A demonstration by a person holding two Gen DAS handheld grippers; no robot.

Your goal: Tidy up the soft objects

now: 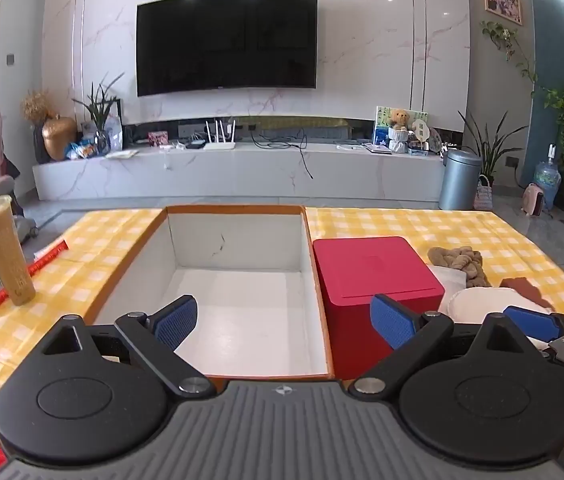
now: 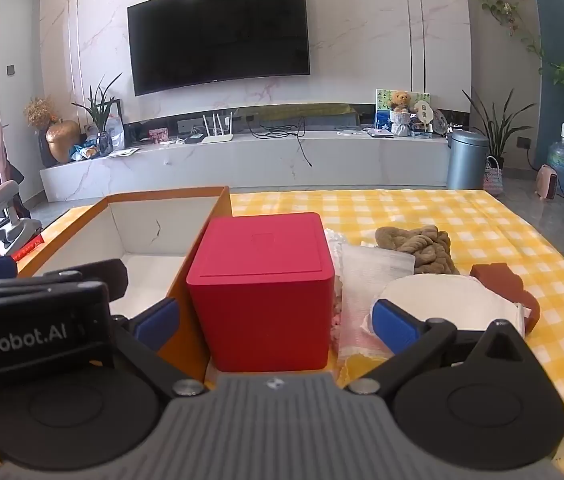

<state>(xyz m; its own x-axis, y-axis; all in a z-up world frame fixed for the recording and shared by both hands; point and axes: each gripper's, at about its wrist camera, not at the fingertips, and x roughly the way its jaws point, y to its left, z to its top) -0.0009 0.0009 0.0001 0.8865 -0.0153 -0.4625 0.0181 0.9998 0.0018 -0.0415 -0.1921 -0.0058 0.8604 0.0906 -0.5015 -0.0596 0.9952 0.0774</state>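
An open orange box with a white, empty inside [image 1: 241, 304] sits on the yellow checked tablecloth [image 1: 422, 224]; it also shows in the right wrist view [image 2: 149, 236]. A closed red box [image 1: 374, 276] [image 2: 261, 280] stands right of it. Right of that lie soft things: a brown knitted bundle [image 2: 422, 248] [image 1: 462, 260], a white folded cloth [image 2: 374, 272], a round white pad [image 2: 438, 296] and a dark red-brown piece [image 2: 502, 280]. My left gripper [image 1: 284, 320] is open and empty over the orange box's near edge. My right gripper [image 2: 277, 318] is open and empty, straddling the red box.
A tall cup of brownish drink [image 1: 3, 252] and a red stick [image 1: 25, 276] stand at the table's left. Beyond the table are a TV console [image 1: 241, 168], a grey bin [image 1: 458, 180] and plants. My left gripper's body [image 2: 33, 312] shows at the right wrist view's left.
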